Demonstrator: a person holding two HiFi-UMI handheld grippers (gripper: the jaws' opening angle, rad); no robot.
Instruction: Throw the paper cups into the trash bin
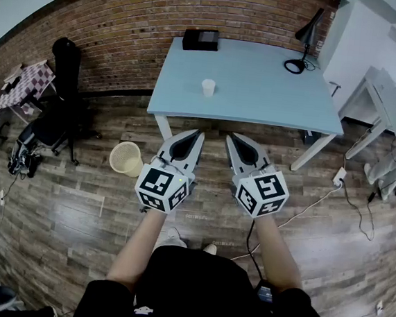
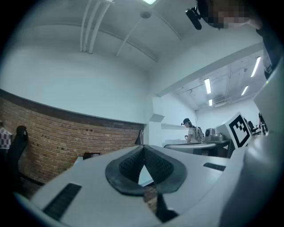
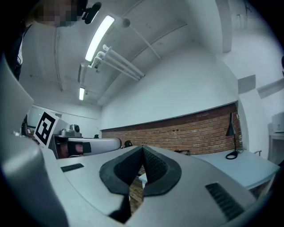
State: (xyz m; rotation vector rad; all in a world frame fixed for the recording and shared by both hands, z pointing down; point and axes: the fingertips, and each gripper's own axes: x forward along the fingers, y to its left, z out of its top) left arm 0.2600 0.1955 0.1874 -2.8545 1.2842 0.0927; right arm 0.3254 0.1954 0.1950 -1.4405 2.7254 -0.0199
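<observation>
A single white paper cup (image 1: 207, 87) stands upright on the pale blue table (image 1: 260, 91), near its middle front. A pale wicker trash bin (image 1: 125, 158) sits on the wood floor left of the table's front leg. My left gripper (image 1: 199, 133) and right gripper (image 1: 231, 137) are held side by side above the floor, short of the table's front edge, tips pointing toward it. Both are shut with nothing between the pads (image 2: 143, 165) (image 3: 143, 165). The cup and bin are not visible in either gripper view.
A black box (image 1: 200, 39) and a black desk lamp (image 1: 304, 39) stand at the table's back. A brick wall (image 1: 126, 36) runs behind. Dark chairs and bags (image 1: 51, 123) crowd the left. A white desk (image 1: 388, 103) and floor cables (image 1: 348, 193) lie right.
</observation>
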